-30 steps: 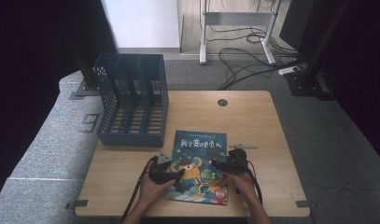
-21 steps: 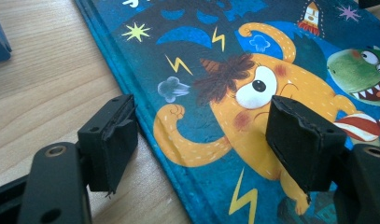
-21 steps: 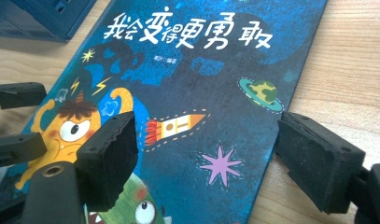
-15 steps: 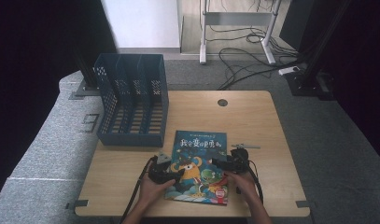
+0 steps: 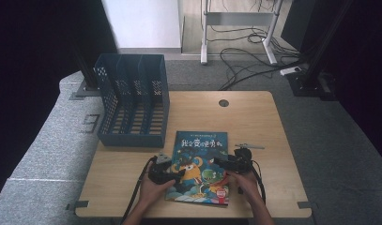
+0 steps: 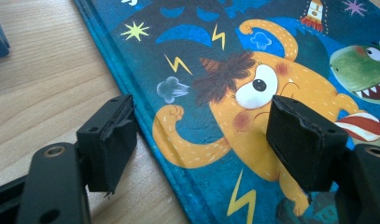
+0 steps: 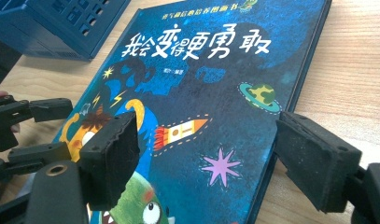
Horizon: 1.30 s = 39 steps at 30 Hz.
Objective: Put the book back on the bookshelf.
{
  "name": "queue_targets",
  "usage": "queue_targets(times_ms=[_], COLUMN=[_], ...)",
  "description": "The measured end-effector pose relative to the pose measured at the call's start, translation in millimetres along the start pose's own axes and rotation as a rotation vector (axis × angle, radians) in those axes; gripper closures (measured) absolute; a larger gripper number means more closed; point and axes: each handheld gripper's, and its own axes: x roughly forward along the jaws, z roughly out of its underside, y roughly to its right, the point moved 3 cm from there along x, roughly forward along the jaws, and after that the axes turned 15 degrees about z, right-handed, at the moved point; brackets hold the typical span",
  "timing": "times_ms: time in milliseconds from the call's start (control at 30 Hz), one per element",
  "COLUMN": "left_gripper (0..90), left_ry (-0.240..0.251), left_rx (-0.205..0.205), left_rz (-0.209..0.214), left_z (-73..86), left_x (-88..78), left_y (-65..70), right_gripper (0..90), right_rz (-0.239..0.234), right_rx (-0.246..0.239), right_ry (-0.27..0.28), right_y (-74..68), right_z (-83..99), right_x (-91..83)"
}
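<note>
Book (image 5: 201, 166) lying flat on desk (image 5: 254, 122), near front edge. Am holding left tongs (image 5: 177, 176) and right tongs (image 5: 221, 162) wide, straddling opposite edges. Judging hardcover stiff, glossy, slippery; am planning edge pinch.

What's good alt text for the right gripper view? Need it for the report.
A blue picture book with white title lettering, a rocket and stars lies flat on a wooden table, straddled by the right gripper with its black jaws open. A blue file rack stands top left; the left gripper shows at the left edge.
</note>
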Motion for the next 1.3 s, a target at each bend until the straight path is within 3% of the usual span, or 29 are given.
queue_targets(times_ms=[200,233,267,300,333,400,433,667,800,967,1133,1167,1300], left_gripper=[24.2,24.4,24.5,24.5,24.5,24.4,24.4,24.1,24.1,24.1,24.1,24.1,23.9], left_ry=[-0.002,-0.007,-0.009,-0.009,-0.010,-0.013,-0.013,-0.022,-0.024,-0.025,-0.024,-0.024,-0.020], left_rx=[0.004,0.009,0.017,0.022,0.028,0.027,0.027,0.029,0.030,0.030,0.029,0.031,0.027], left_rz=[-0.001,-0.006,-0.009,-0.014,-0.018,-0.013,-0.013,-0.010,-0.011,-0.008,-0.008,-0.010,-0.012], left_z=[0.2,0.4,0.6,0.8,1.0,1.0,1.0,0.8,1.0,1.1,1.1,1.3,1.4], left_x=[0.0,0.1,0.4,0.6,1.0,0.6,0.6,0.3,0.2,-0.1,-0.2,0.0,0.3], left_y=[0.0,0.4,0.9,1.2,1.7,1.3,1.3,1.8,2.1,2.0,2.0,2.2,2.4], right_gripper=[21.6,25.6,30.3,29.6,29.6,28.0,28.0,25.0,24.0,23.5,23.5,22.2,20.9], right_rz=[-0.002,-0.004,-0.059,-0.152,-0.152,-0.094,-0.094,0.051,0.099,0.116,0.113,0.079,0.071], right_rx=[0.006,0.006,0.020,0.042,0.042,-0.029,-0.029,-0.046,-0.058,-0.059,-0.060,-0.046,-0.038], right_ry=[0.005,0.006,0.012,0.009,0.009,0.022,0.022,0.002,-0.022,-0.057,-0.055,-0.063,-0.069], right_y=[-0.1,0.0,-1.1,-7.7,-7.7,-17.2,-17.2,-5.6,-1.2,0.3,0.2,-0.7,-1.3], right_z=[-0.2,-0.5,-1.0,-2.0,-2.0,-1.2,-1.2,1.5,3.7,6.8,6.9,7.1,7.1], right_x=[0.3,-0.4,-1.7,-3.9,-3.9,-3.5,-3.5,4.2,9.0,14.3,14.8,14.8,14.7])
